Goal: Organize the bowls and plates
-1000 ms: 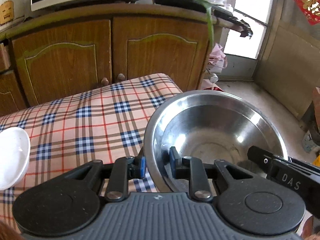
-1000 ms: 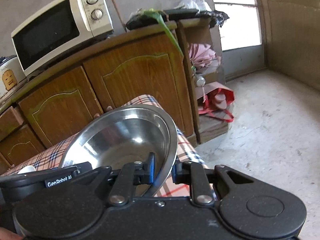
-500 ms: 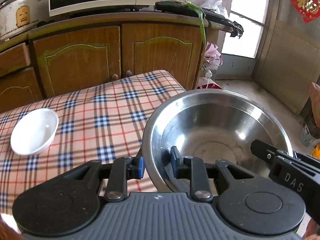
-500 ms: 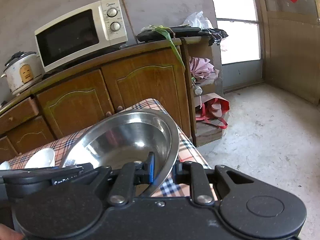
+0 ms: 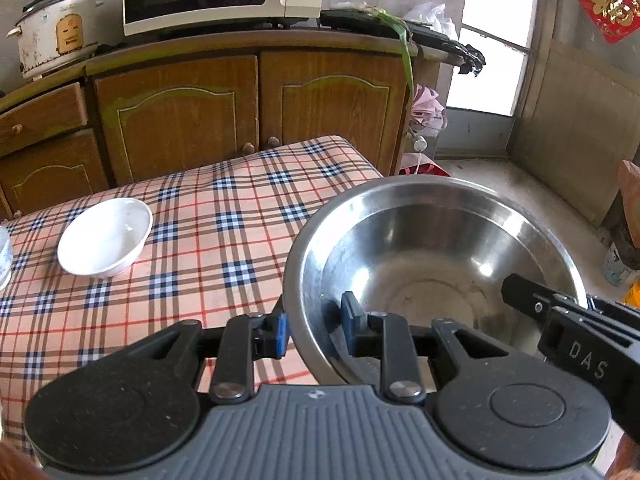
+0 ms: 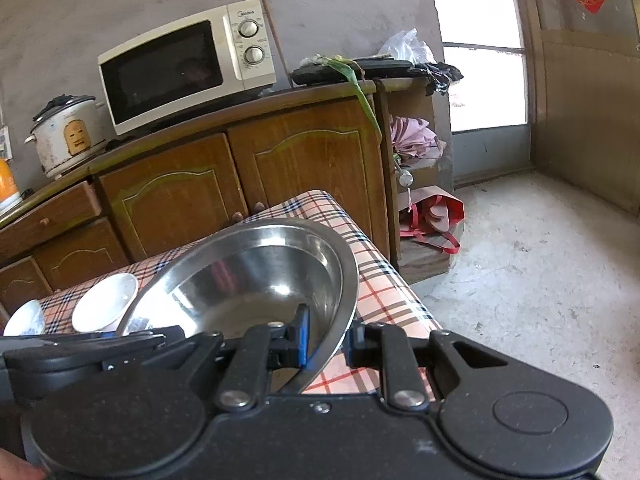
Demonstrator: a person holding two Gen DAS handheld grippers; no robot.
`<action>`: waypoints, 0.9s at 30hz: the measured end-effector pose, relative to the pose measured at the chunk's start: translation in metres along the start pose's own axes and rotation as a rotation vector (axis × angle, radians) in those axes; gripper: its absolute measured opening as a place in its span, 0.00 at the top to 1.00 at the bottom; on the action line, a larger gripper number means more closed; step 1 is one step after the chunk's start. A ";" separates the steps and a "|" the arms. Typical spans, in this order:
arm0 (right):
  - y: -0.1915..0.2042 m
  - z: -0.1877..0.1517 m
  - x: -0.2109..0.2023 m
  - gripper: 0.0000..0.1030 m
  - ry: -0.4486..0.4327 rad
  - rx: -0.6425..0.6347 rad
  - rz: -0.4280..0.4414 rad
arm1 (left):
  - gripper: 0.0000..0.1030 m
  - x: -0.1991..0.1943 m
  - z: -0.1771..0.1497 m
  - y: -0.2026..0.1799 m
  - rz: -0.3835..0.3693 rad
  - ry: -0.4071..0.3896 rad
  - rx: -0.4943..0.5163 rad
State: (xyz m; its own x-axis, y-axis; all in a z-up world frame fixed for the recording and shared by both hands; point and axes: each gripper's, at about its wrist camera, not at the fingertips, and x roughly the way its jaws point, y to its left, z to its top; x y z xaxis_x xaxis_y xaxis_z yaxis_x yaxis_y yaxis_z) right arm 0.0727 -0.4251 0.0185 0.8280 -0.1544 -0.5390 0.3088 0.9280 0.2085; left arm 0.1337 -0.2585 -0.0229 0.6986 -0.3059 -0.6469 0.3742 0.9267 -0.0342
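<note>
open checked counter [image 5: 224, 208] lies ahead. a white bowl [image 5: 105, 237] sits far left. wooden cabinets [image 5: 248, 108] block passage behind the counter.

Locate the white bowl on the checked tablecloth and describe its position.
In the left wrist view the white bowl sits on the checked tablecloth at the left, in front of the wooden cupboard and left of the steel bowl.

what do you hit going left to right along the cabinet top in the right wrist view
rice cooker → microwave → dark tray with a green leaf → white plastic bag
</note>
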 end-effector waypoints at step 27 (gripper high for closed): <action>0.043 -0.022 -0.060 0.79 -0.014 -0.065 0.034 | 0.74 -0.067 -0.036 0.025 0.058 -0.052 -0.023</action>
State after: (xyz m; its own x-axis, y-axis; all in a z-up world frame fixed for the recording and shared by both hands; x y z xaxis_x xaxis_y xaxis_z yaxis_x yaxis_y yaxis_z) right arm 0.0257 -0.3686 0.0423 0.8442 -0.1270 -0.5208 0.2497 0.9529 0.1723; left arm 0.0739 -0.2071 -0.0081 0.7496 -0.2623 -0.6077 0.3185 0.9478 -0.0163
